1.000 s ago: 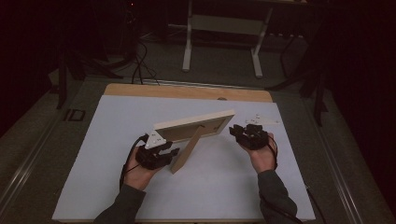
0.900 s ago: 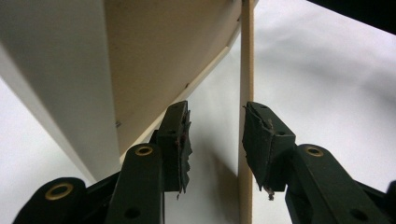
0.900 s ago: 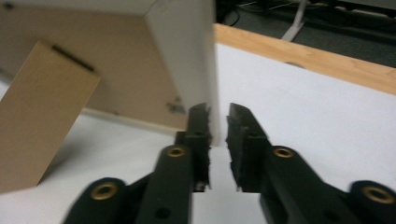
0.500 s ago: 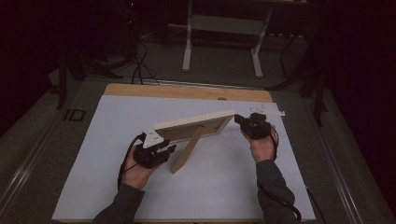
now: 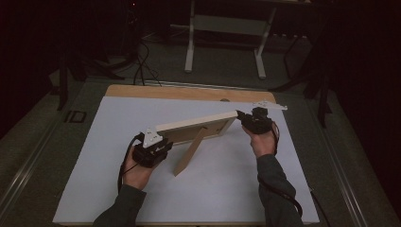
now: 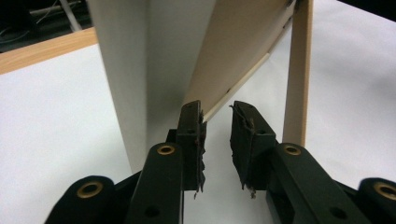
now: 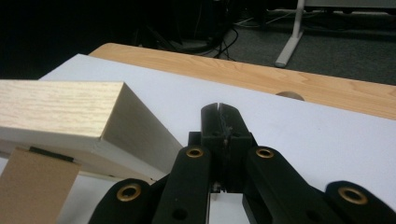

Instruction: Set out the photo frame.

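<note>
Wooden picture frame (image 5: 196,130) propped on the white worktop (image 5: 108,142) on its back stand (image 5: 189,153), tilted, stretched between the two grippers. Left gripper (image 6: 217,123) at the frame's near end, jaws narrow and just closing, a small gap left between the pads, frame edge straight ahead of the tips and apparently not yet pinched. Right gripper (image 7: 219,121) at the frame's far corner, jaws pressed fully together with nothing between them, frame corner lying just to the left of its tips, close alongside.
</note>
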Tool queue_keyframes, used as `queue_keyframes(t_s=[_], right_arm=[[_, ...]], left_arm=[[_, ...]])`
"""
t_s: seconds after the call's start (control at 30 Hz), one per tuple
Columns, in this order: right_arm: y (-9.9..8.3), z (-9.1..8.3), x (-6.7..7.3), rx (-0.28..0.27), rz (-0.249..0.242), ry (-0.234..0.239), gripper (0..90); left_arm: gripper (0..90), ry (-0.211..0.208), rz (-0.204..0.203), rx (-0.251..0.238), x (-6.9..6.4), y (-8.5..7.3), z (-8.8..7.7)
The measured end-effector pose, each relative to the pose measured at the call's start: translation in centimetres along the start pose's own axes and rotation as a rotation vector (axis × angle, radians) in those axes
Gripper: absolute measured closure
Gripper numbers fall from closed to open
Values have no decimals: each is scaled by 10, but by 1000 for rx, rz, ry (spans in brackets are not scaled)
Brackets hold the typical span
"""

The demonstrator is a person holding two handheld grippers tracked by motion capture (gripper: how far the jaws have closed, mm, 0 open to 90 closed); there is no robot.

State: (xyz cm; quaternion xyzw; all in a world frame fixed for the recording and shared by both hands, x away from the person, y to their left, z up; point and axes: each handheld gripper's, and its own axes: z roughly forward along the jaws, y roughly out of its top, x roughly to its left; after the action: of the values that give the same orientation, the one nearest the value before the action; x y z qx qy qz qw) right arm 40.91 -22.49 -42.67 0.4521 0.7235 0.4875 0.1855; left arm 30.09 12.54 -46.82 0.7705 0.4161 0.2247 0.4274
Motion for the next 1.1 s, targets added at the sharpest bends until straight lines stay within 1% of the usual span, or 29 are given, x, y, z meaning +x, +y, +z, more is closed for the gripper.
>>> queue_keyframes(t_s=[0.07,0.13,0.2,0.3,0.43,0.47,0.53,0.67,0.73,0.8,0.87,1.0,1.1], right_arm=[[1,1,-2,-6,17,8,900],[3,1,-3,-14,36,19,900],[5,1,-4,-19,44,25,900],[8,2,-4,-16,41,32,900],[8,3,-4,-16,39,52,900],[8,3,-4,-15,42,71,900],[8,4,-4,-17,49,92,900],[10,5,-5,-21,56,98,900],[12,6,-6,-21,59,112,900],[12,7,-6,-23,59,147,900],[12,7,-6,-28,58,169,900],[11,6,-7,-29,68,179,900],[9,5,-6,-30,64,187,900]], left_arm=[[743,7,9,7,0,0,1],[743,9,7,7,0,-1,2],[744,6,7,4,0,-1,3],[759,10,11,8,1,-1,3],[770,6,6,10,2,-2,4],[772,5,4,11,3,-2,4],[777,5,4,14,3,-2,4],[777,3,6,15,4,-2,5],[777,2,4,13,4,-3,5],[778,4,3,16,4,-3,5],[778,0,-1,18,5,-3,5],[778,4,-7,18,6,-3,6],[779,12,-16,24,10,-4,7]])
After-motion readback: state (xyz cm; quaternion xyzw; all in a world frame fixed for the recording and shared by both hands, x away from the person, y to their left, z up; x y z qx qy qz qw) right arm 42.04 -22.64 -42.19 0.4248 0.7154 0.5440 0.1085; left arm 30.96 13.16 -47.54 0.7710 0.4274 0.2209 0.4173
